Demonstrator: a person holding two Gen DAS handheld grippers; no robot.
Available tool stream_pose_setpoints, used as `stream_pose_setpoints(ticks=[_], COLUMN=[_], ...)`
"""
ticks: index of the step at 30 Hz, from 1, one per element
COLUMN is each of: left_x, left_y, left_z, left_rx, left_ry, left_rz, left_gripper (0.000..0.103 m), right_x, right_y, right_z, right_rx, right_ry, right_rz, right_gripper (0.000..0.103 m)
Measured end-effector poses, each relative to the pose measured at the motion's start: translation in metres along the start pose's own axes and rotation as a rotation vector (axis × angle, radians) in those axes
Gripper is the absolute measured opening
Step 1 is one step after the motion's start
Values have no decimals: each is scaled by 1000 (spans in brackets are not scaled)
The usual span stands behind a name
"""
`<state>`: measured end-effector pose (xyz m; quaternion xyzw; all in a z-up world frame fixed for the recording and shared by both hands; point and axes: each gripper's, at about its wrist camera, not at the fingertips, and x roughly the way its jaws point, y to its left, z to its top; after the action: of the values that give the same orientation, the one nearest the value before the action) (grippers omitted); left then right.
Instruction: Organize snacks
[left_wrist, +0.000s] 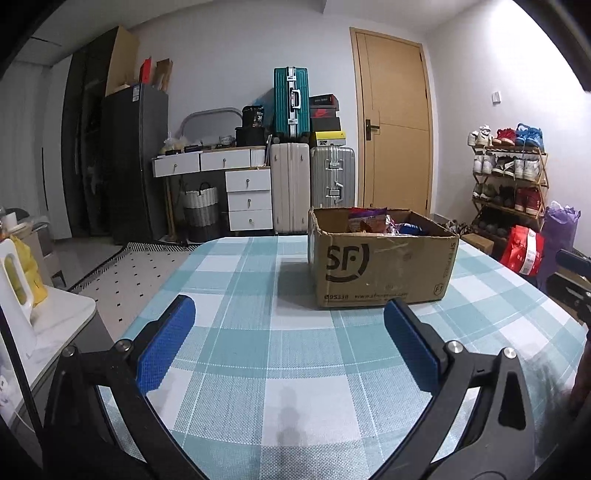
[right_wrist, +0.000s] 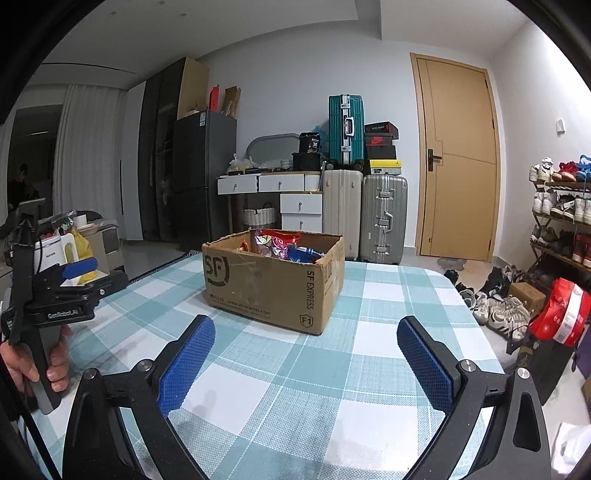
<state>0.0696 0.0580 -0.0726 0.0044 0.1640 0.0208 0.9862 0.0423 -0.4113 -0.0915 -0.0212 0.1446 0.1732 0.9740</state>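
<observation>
On table (left_wrist: 258, 280), teal-and-white check cloth: cardboard box (left_wrist: 380, 269), top flaps open, "SF" logo on near side, upright, approx. centre-far. Inside box: snack packets (right_wrist: 280, 243), red, purple, blue wrappers, piled loose; exact count not readable. Nothing else noted on cloth near box.

Left gripper (left_wrist: 288, 332): tongs wide, blue pads well apart, holding nothing, low over cloth, short of box, pointing toward it. Seen also in right wrist view at far left, held in left hand (right_wrist: 44, 362).

Right gripper (right_wrist: 306, 350): tongs wide, holding nothing, above cloth, near box's front-right corner, not touching.

Bkgd: suitcases (right_wrist: 384, 218), stacked, against wall; wood door (right_wrist: 458, 166); shoe rack (left_wrist: 509, 177) w/ shoes at right; white drawers (left_wrist: 247, 195).
</observation>
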Motion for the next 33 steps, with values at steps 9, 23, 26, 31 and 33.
stream_pose_setpoints(ticks=[9,23,26,31,33], left_x=[-4,-4,-4,-4,-2], left_y=[3,3,3,3,3], left_z=[0,-1,-1,-1,-1], left_rx=[-10,-12,-11,-12,-12], left_ry=[-10,-11,-12,-12,-12], left_rz=[3,4,4,4,3], left_gripper=[102,102,102,102,102], right_x=[-2,-1,-2,-2,-2], right_y=[1,2,1,1,1], right_z=[-1,-1,-1,-1,-1], right_rx=[-1,-2,-2,-2,-2], right_ry=[-1,-2,-1,-2,-2], right_rz=[0,-1,-1,0,0], right_gripper=[102,102,102,102,102])
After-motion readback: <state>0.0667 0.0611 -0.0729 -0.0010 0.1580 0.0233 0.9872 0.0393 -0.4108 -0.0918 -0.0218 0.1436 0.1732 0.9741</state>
